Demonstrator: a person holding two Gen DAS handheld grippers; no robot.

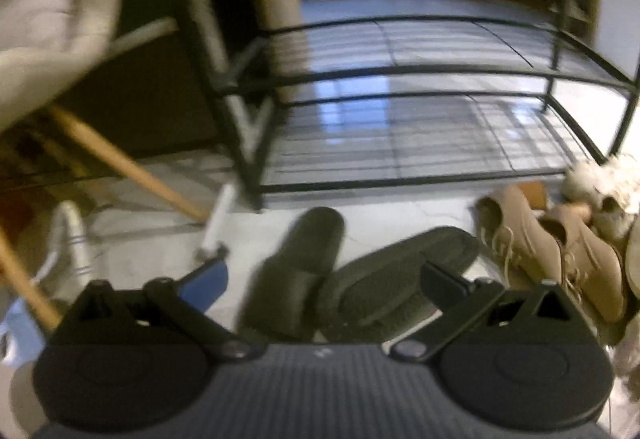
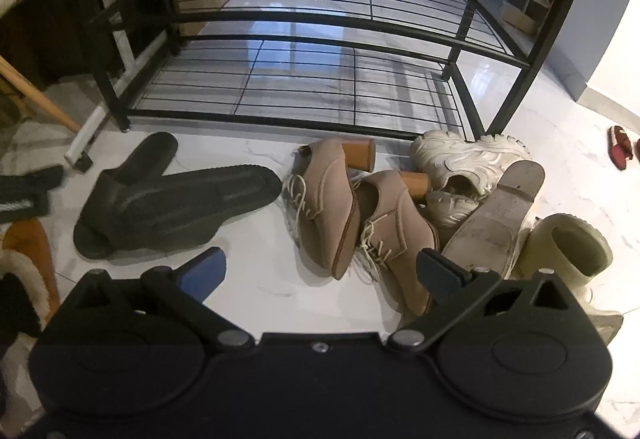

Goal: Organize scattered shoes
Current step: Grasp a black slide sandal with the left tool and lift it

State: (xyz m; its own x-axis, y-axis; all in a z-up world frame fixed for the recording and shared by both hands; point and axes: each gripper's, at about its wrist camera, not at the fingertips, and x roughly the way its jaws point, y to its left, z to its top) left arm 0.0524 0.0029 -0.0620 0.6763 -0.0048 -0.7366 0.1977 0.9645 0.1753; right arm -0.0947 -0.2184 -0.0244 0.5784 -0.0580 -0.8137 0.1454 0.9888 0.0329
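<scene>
Two black slippers lie on the white floor in front of a black wire shoe rack: one upright, one sole up. Beside them lie two tan lace-up heeled shoes, white chunky sneakers, a sole-up shoe and a pale green boot. My left gripper is open just above the black slippers; this view is blurred. My right gripper is open and empty over bare floor between the slippers and the tan shoes. The rack's shelves hold nothing.
A wooden broom handle and a white-tipped pole lean at the rack's left. A brown fur-lined slipper lies at the left edge, a red slipper at the far right. Boxes stand behind the rack.
</scene>
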